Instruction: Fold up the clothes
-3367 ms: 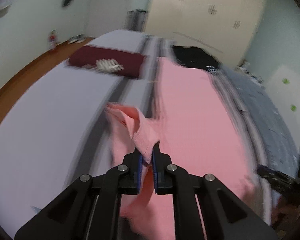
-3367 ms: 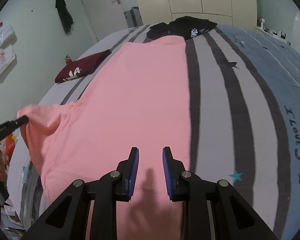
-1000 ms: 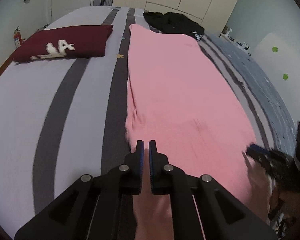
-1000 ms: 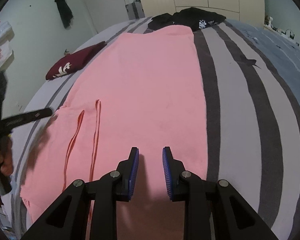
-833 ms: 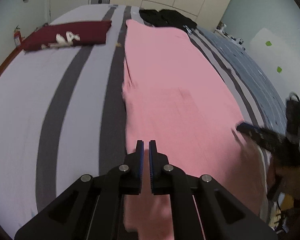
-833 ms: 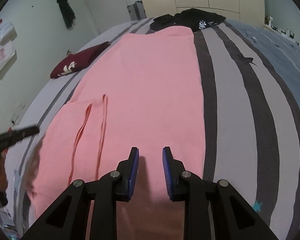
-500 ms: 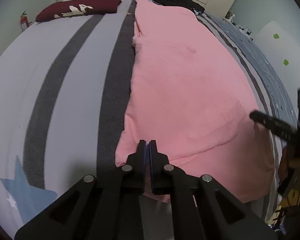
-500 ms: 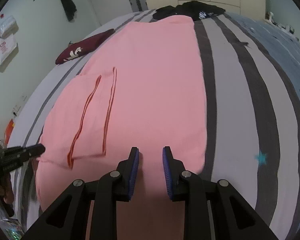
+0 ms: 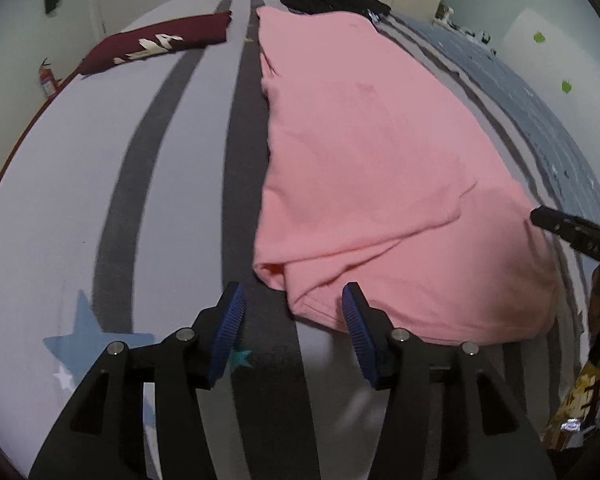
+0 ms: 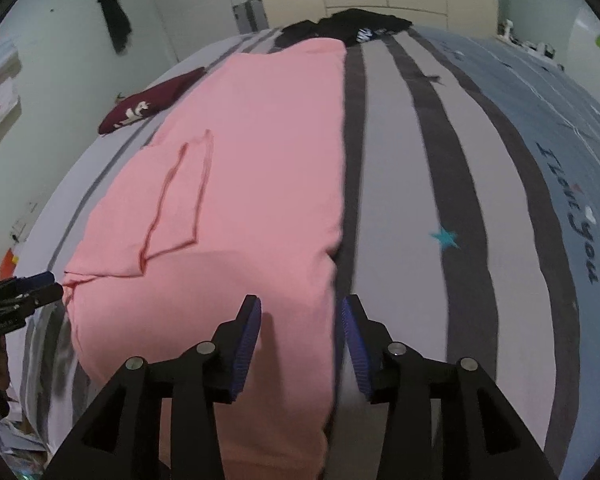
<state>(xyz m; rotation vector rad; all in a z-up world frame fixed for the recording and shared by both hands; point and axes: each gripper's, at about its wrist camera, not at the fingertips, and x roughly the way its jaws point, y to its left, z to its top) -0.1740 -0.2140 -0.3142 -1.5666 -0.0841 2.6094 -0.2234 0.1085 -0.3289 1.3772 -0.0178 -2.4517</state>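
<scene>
The striped bed is carrying a pink garment that's lying flat, its long axis running from 6 toward 12 o'clock, far end pointing at the black clothes. A maroon garment is sitting at 11. Only the right wrist view is showing the folded-in sleeve with its red seams. The left claw is hovering with jaws apart at the near corner, gripping nothing; the right claw is spread too, straddling the garment's right edge.
</scene>
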